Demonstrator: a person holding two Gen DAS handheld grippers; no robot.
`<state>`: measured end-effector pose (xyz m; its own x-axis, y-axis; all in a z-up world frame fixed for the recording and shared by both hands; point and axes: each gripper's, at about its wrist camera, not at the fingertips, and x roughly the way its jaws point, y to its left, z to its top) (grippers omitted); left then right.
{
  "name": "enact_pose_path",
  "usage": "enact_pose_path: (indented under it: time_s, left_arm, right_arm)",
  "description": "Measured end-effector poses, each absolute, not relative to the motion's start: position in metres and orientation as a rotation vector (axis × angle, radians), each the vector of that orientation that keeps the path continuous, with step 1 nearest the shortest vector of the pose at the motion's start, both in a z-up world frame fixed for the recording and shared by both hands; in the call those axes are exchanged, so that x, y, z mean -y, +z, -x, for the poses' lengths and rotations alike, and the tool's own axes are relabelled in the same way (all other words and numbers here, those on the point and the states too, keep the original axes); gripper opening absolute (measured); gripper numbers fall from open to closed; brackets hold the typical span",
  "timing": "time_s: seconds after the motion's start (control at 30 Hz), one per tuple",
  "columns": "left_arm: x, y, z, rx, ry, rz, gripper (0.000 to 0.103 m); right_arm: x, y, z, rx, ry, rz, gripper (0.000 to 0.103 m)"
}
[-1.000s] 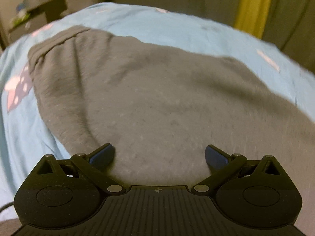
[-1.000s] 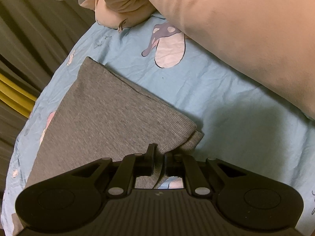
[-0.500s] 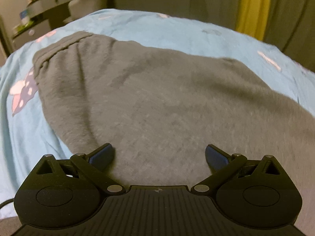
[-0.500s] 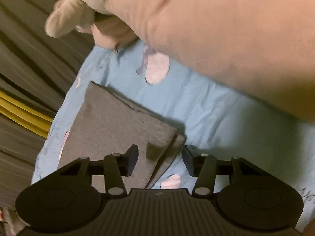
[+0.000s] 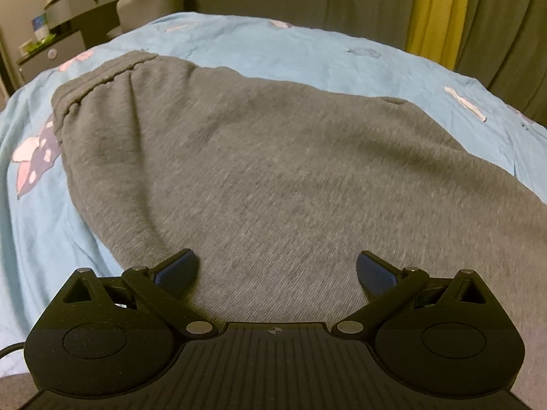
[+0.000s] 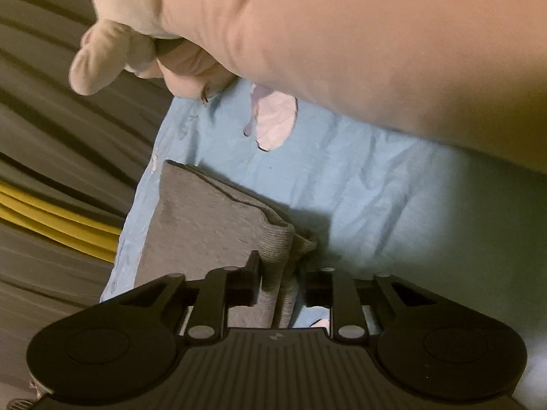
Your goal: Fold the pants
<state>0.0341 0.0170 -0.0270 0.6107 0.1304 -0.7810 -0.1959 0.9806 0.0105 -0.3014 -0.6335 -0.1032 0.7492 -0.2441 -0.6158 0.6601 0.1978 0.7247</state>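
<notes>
Grey pants [image 5: 290, 177] spread flat over the blue bed [image 5: 307, 51], waistband toward the far left corner, legs running off toward the right edge. Ribbed cuff [image 6: 273, 256] now bunched up between the pads of the right hand-held gripper [image 6: 278, 276], jaws closing on it; a second ago clamped nearly shut at the cuff edge, half a second ago sprung wide with the fabric lying loose below, now narrowing again with more layers gathered in. Reads as a re-grip: first pinch too shallow, second bite deeper, probably to catch both leg ends before lifting them toward the waistband. Left hand-held gripper [image 5: 275, 270] hovering over the middle of the pants, jaws spread wide, nothing between them, barely shifted over that second. Pale sleeve [image 6: 342, 51] crossing overhead in the right wrist view. Fold itself not yet begun.
</notes>
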Motion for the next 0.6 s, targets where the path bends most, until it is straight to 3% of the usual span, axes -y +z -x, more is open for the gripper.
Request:
enact_pose_path:
  time_s: [0.13,0.17,0.3,0.43,0.6]
  left_arm:
    - [-0.017,-0.027,-0.034,-0.895,0.189,0.074,0.103]
    - [-0.017,-0.026,-0.034,-0.895,0.188,0.077,0.103]
    - [-0.02,-0.024,-0.032,-0.888,0.185,0.108,0.103]
    - [-0.025,-0.018,-0.027,-0.862,0.178,0.149,0.103]
    - [-0.028,-0.004,-0.018,-0.779,0.211,0.15,0.103]
  right_arm:
    - [0.636,-0.108,0.298,-0.407,-0.646,-1.233,0.026]
    - [0.635,-0.106,0.297,-0.411,-0.649,-1.225,0.018]
    - [0.628,-0.088,0.287,-0.458,-0.684,-1.105,0.013]
    - [0.595,-0.032,0.252,-0.49,-0.704,-0.773,0.011]
    - [0.482,0.055,0.182,-0.41,-0.4,-0.321,0.01]
